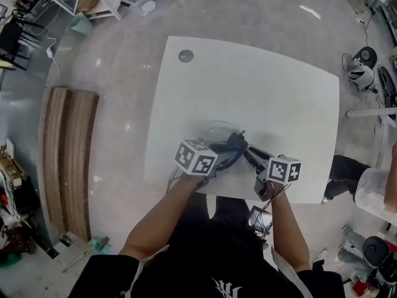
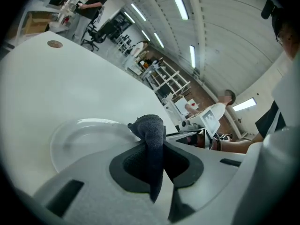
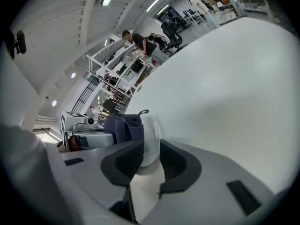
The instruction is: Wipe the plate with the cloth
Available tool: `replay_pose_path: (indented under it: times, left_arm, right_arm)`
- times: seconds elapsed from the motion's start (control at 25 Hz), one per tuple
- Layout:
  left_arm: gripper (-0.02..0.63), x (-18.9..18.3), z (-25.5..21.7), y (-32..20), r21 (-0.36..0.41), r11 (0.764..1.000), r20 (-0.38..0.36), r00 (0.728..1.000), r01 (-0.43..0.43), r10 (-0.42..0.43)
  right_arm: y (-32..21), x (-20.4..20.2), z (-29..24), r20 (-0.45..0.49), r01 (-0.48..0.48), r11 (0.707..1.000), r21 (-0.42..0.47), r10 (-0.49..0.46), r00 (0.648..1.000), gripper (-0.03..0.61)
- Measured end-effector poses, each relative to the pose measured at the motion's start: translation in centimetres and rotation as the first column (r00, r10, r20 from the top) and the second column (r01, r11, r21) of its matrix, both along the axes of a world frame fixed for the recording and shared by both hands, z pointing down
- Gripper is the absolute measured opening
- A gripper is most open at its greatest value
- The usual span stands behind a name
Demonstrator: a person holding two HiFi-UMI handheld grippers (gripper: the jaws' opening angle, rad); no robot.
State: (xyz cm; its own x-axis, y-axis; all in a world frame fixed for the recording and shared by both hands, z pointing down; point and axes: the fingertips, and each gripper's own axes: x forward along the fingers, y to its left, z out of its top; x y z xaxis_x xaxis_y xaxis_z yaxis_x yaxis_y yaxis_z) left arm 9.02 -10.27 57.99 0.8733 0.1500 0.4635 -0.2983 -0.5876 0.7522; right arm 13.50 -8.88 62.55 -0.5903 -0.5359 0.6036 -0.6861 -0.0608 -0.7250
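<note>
A clear glass plate (image 1: 213, 133) lies on the white table (image 1: 279, 98) near its front edge, between my two grippers. My left gripper (image 1: 227, 156) is shut on a dark grey cloth (image 2: 153, 129), which sticks up out of its jaws and rests at the plate's (image 2: 77, 139) near rim. My right gripper (image 1: 250, 156) comes in from the right and is shut on the plate's rim (image 3: 151, 136), with the cloth (image 3: 123, 124) bunched on the plate just beyond. The plate's far side is hidden in the right gripper view.
A round grey cable cap (image 1: 185, 56) is set in the table's far left corner. A wooden bench (image 1: 68, 160) stands on the floor to the left. Fans and clutter (image 1: 363, 67) lie to the right. People stand in the background.
</note>
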Motion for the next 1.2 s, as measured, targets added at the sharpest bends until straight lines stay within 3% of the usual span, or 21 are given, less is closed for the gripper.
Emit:
replay_pose_path:
  times: [0.32,0.64,0.88,1.2]
  left_arm:
    - [0.051,2.3,3.2,0.2,0.035,0.998,0.154,0.987,-0.060,0.054]
    - [0.051,2.4,4.6,-1.4,0.112,0.990,0.267,0.962,-0.081,0.048]
    - [0.051,-1.4,5.6,-4.9,0.213,0.977,0.329,0.943,-0.030,-0.043]
    - [0.049,-7.6,5.2,-7.7,0.259,0.965,0.398,0.905,0.044,-0.148]
  right_arm:
    - [-0.1,0.0,2.5,0.040,0.072,0.994,-0.087,-0.069,0.997,0.063]
    - [-0.6,0.9,2.1,0.086,0.061,0.995,-0.083,-0.054,0.995,0.020]
    - [-0.9,0.5,2.5,0.111,0.052,0.995,-0.088,-0.042,0.993,0.017]
    - [-1.1,0.6,2.3,0.116,0.031,0.995,-0.098,-0.020,0.993,0.017]
